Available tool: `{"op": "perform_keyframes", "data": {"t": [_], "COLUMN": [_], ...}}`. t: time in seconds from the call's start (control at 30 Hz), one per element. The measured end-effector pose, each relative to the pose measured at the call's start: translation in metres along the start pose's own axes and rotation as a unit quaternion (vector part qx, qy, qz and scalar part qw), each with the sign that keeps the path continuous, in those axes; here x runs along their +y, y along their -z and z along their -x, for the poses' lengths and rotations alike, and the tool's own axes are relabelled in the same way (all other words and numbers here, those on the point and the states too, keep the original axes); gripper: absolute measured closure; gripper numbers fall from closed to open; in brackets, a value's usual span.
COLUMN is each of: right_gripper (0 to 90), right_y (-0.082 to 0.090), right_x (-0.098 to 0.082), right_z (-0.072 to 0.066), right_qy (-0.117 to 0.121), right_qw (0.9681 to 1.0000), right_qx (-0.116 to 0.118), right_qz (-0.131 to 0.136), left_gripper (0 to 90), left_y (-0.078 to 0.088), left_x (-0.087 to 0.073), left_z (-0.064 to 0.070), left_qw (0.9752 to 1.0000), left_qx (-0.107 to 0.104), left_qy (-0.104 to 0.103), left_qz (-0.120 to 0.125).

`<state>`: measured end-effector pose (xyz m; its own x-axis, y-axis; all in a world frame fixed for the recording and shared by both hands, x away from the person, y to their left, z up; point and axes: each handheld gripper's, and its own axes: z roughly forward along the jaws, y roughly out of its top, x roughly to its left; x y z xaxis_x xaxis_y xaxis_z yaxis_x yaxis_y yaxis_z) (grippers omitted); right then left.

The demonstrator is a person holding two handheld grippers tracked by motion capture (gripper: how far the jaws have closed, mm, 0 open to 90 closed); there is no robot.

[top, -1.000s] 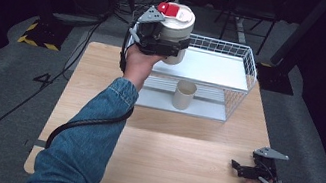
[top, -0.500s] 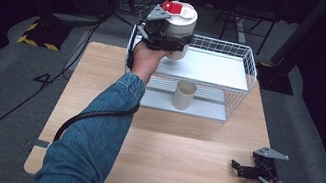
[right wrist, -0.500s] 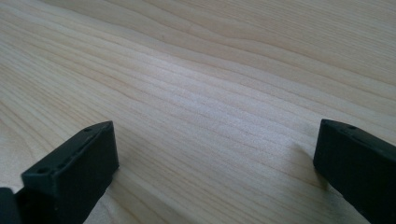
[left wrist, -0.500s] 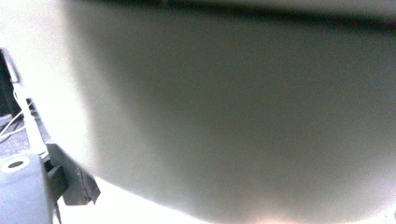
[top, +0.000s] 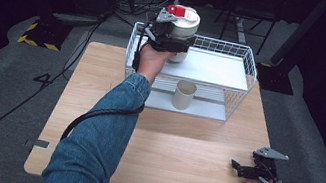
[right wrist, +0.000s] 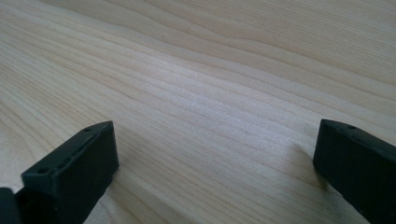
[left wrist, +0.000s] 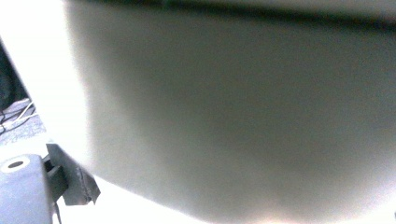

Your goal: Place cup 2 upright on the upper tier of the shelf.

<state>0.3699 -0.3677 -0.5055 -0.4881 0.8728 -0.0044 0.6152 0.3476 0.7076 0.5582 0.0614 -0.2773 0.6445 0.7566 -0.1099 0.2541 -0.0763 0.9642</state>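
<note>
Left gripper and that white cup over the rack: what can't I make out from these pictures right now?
- Left gripper, high view: its body and the hand hide the jaws, so the pads' contact with the white cup cannot be seen.
- Left gripper view: the cup's wall sits against the lens, blurred; the shelf below is hidden.
- Wire rack, high view: the cup's bottom is behind the gripper.

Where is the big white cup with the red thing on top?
In the high view the white cup is in the left gripper, held over the left end of the wire basket's upper shelf.

White cup [top: 184,26], red patch; beige cup [top: 183,95]; white wire basket [top: 249,66].
</note>
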Motion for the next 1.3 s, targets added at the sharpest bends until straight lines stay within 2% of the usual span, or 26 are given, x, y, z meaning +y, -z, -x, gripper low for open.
{"op": "perform_keyframes", "data": {"t": [0.1, 0.23, 0.4, 0.87, 1.2, 1.3], "right_gripper": [0.2, 0.3, 0.4, 0.4, 0.4, 0.4], "right_y": [0.0, 0.0, 0.0, 0.0, 0.0, 0.0], "right_x": [0.0, 0.0, 0.0, 0.0, 0.0, 0.0], "right_z": [0.0, 0.0, 0.0, 0.0, 0.0, 0.0], "right_qy": [0.0, 0.0, 0.0, 0.0, 0.0, 0.0], "right_qw": [1.0, 1.0, 1.0, 1.0, 1.0, 1.0], "right_qx": [0.0, 0.0, 0.0, 0.0, 0.0, 0.0], "right_qz": [0.0, 0.0, 0.0, 0.0, 0.001, 0.001], "left_gripper": [9.4, 9.4, 9.4, 9.3, 8.4, 5.3], "left_y": [-0.004, -0.008, -0.011, -0.015, -0.015, -0.016], "left_x": [-0.003, -0.005, -0.006, -0.01, -0.009, -0.007], "left_z": [-0.001, 0.0, 0.003, 0.007, 0.006, 0.005], "left_qw": [0.9997, 0.9998, 0.9998, 0.9995, 0.9995, 0.9996], "left_qx": [-0.008, 0.007, 0.01, 0.012, 0.009, 0.0], "left_qy": [0.021, 0.012, 0.01, -0.016, -0.009, -0.007], "left_qz": [-0.001, -0.012, -0.017, -0.025, -0.029, -0.029]}}
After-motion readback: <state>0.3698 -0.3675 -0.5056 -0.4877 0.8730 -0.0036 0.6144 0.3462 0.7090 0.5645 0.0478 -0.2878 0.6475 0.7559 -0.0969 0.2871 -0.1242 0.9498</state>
